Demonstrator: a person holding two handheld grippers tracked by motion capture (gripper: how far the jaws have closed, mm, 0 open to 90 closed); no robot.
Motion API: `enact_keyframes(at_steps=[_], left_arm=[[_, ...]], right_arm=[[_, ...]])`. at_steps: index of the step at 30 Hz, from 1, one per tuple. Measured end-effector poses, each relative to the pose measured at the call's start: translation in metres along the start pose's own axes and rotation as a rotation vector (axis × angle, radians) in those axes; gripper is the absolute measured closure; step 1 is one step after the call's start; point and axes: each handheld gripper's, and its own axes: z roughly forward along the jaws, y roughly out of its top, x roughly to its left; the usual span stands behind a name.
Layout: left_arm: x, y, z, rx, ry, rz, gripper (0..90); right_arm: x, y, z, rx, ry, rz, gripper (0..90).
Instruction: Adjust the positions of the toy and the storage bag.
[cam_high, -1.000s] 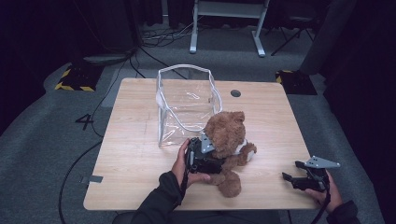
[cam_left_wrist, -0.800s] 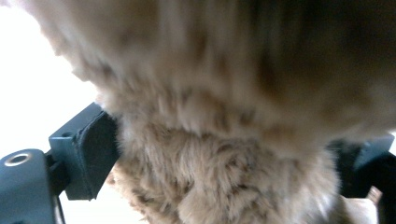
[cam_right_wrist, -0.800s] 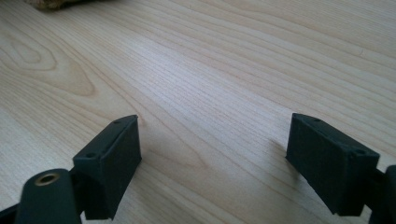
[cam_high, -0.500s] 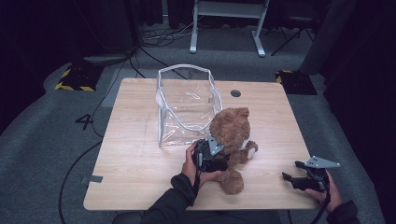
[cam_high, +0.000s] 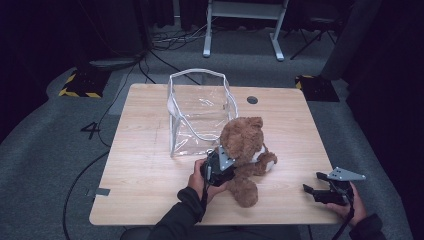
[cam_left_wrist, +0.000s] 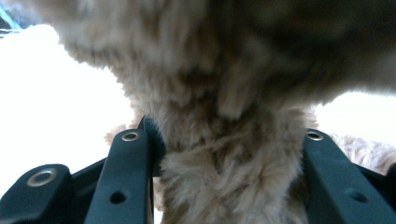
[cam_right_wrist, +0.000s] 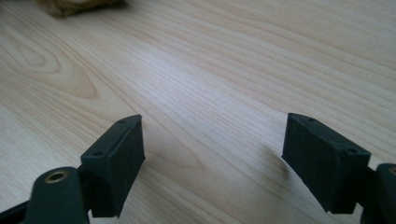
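On my high view the brown teddy bear (cam_high: 247, 150) sits on the wooden tabletop (cam_high: 145, 175) a little toward the near edge from the middle, its head up against the near right corner of the clear plastic bag (cam_high: 197, 112), which stands open and upright toward the far edge. My left claw (cam_high: 220, 167) is pressed into the bear's flank from the near left side, with my left hand (cam_high: 200, 180) wrapped around its body and the sleeve (cam_high: 175, 222) coming in over the near edge. In the left gripper view I see the two black jaws standing on either side of a thick bunch of tan fur, the pads pushed into it from both sides; these jaws have just been closing, and they are now clamped on the teddy bear, which bulges above and between them. The bear's lower leg points toward the near edge, and one paw with a pale pad lies out to the right. My right claw (cam_high: 312, 192) rests low over the tabletop near the near right corner, well apart from the bear, held in my right hand (cam_high: 347, 202). In the right gripper view its jaws stand wide apart with bare wood grain between them, and a scrap of tan fur shows at the top left corner. A small dark round grommet (cam_high: 252, 100) sits in the tabletop near the far edge, right of the bag.
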Motion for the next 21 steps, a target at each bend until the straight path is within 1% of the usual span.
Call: enact_keyframes(at_steps=[2,3,4,5,6,8,9,10,11,12,13,14,15,16,19,20,21], left_arm=[[0.002,-0.003,-0.005,0.004,-0.001,0.008,59.4],[0.003,-0.005,-0.008,0.002,0.003,0.004,59.6],[0.005,-0.007,-0.011,0.011,0.008,0.01,59.7],[0.006,-0.009,-0.014,0.012,0.015,0.008,59.7],[0.008,-0.011,-0.017,0.015,0.018,0.01,59.8],[0.013,-0.017,-0.026,0.022,0.026,0.008,59.8],[0.013,-0.017,-0.026,0.022,0.026,0.008,59.8],[0.015,-0.02,-0.03,0.02,0.022,0.003,59.8],[0.017,-0.022,-0.033,0.019,0.027,-0.001,59.7],[0.019,-0.025,-0.037,0.023,0.029,-0.003,59.7],[0.022,-0.03,-0.042,0.018,0.027,-0.015,59.4],[0.022,-0.03,-0.042,0.018,0.027,-0.015,59.4],[0.024,-0.034,-0.049,0.023,0.03,-0.017,59.4],[0.024,-0.034,-0.049,0.023,0.03,-0.017,59.4],[0.024,-0.04,-0.059,0.025,0.035,-0.02,59.4],[0.024,-0.042,-0.06,0.024,0.028,-0.021,59.4],[0.025,-0.045,-0.065,0.022,0.026,-0.027,59.3]], right_arm=[[-0.003,0.001,-0.002,-0.02,0.027,0.014,22.9],[-0.004,0.002,-0.002,-0.028,0.031,0.015,23.6],[-0.005,0.004,-0.003,-0.032,0.035,0.011,24.7],[-0.005,0.007,-0.004,-0.033,0.035,0.003,24.8],[-0.004,0.01,-0.004,-0.036,0.024,-0.003,25.3],[-0.006,0.021,-0.005,-0.062,0.014,-0.004,26.5],[-0.006,0.021,-0.005,-0.062,0.014,-0.004,26.5],[-0.005,0.026,-0.005,-0.071,0.012,-0.006,26.5],[-0.005,0.032,-0.005,-0.079,0.017,-0.01,25.7],[-0.004,0.037,-0.004,-0.091,0.021,-0.016,24.9],[-0.002,0.05,-0.003,-0.12,0.027,-0.023,24.5],[-0.002,0.05,-0.003,-0.12,0.027,-0.023,24.5],[0.001,0.064,-0.002,-0.148,0.035,-0.026,24.5],[0.001,0.064,-0.002,-0.148,0.035,-0.026,24.5],[0.008,0.088,-0.002,-0.191,0.039,-0.041,25.3],[0.012,0.098,-0.001,-0.201,0.045,-0.047,25.3],[0.019,0.114,0.002,-0.208,0.041,-0.069,25.7]])
